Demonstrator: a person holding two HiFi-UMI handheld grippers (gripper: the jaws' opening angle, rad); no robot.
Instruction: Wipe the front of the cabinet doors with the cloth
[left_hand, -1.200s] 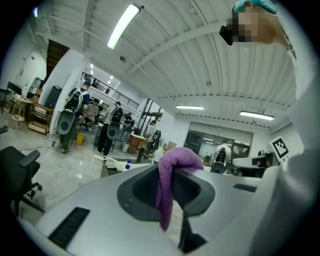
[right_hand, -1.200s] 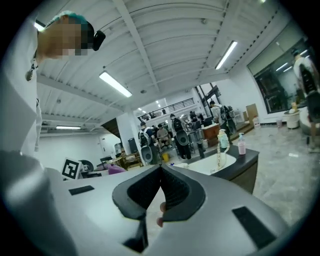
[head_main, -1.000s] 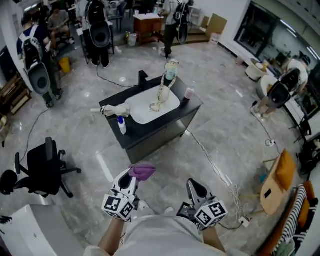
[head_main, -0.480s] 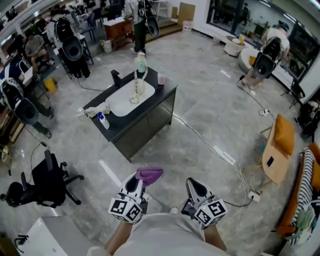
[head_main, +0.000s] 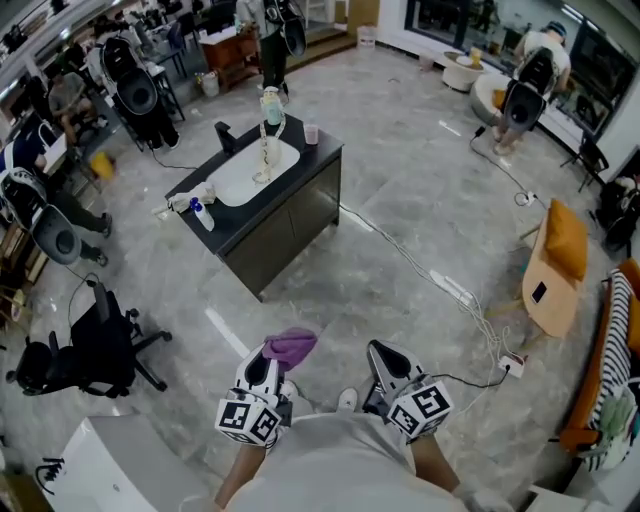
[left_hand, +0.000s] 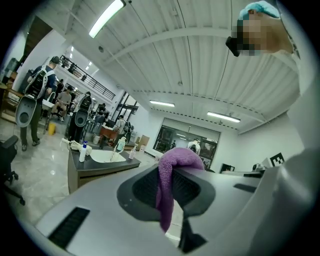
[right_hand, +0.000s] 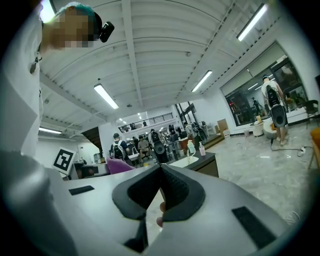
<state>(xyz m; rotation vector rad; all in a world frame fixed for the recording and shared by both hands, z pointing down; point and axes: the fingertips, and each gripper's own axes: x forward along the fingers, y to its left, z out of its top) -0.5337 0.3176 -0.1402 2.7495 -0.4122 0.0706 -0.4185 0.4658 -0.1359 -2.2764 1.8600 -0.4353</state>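
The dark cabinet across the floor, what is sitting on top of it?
On the cabinet top: a white basin, a black tap, a blue-capped bottle, a tall bottle and a small pink cup. Its inside is hidden behind the closed doors.

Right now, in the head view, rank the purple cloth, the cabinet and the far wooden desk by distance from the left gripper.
1. Purple cloth, clamped in the left gripper.
2. Cabinet, ahead, mid-floor.
3. Wooden desk, far end, beyond the cabinet.

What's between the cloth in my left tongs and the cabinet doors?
Head view: only bare grey floor between the cloth and the cabinet doors; nothing stands there.
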